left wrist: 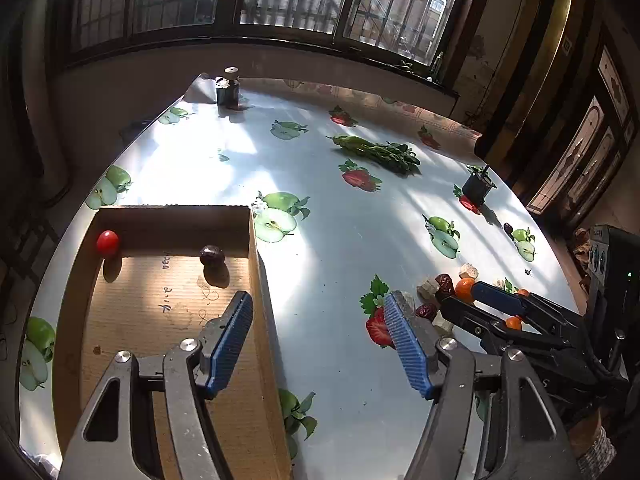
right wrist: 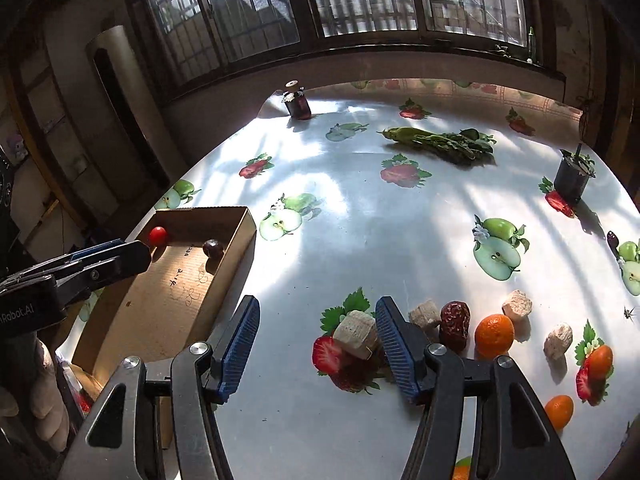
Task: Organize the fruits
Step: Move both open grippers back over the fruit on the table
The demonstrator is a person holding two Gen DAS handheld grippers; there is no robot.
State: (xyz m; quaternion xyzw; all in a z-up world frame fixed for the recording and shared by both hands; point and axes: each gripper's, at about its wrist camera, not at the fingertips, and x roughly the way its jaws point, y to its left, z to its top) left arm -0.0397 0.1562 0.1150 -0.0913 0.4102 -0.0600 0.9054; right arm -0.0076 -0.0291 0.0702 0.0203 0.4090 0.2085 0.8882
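Observation:
A cardboard box (left wrist: 168, 304) (right wrist: 236, 236) sits at the table's left and holds a cherry tomato (left wrist: 107, 242) (right wrist: 158, 235) and a dark round fruit (left wrist: 211, 255) (right wrist: 212, 248). My left gripper (left wrist: 318, 340) is open and empty, straddling the box's right wall. My right gripper (right wrist: 316, 344) is open and empty above the table, just left of a fruit cluster: a red date (right wrist: 455, 323), a mandarin (right wrist: 494, 335) (left wrist: 465, 289), small oranges (right wrist: 599, 362) (right wrist: 559, 411) and beige chunks (right wrist: 356, 334). The right gripper also shows in the left wrist view (left wrist: 468, 300).
A bunch of leafy greens (left wrist: 380, 153) (right wrist: 442, 142) lies at the far middle. A dark bottle (left wrist: 228, 89) (right wrist: 297, 102) stands at the far edge, a small black pot (left wrist: 477, 187) (right wrist: 573, 178) at right. A dark date (right wrist: 612, 240) lies far right. The tablecloth (left wrist: 352, 240) has fruit prints.

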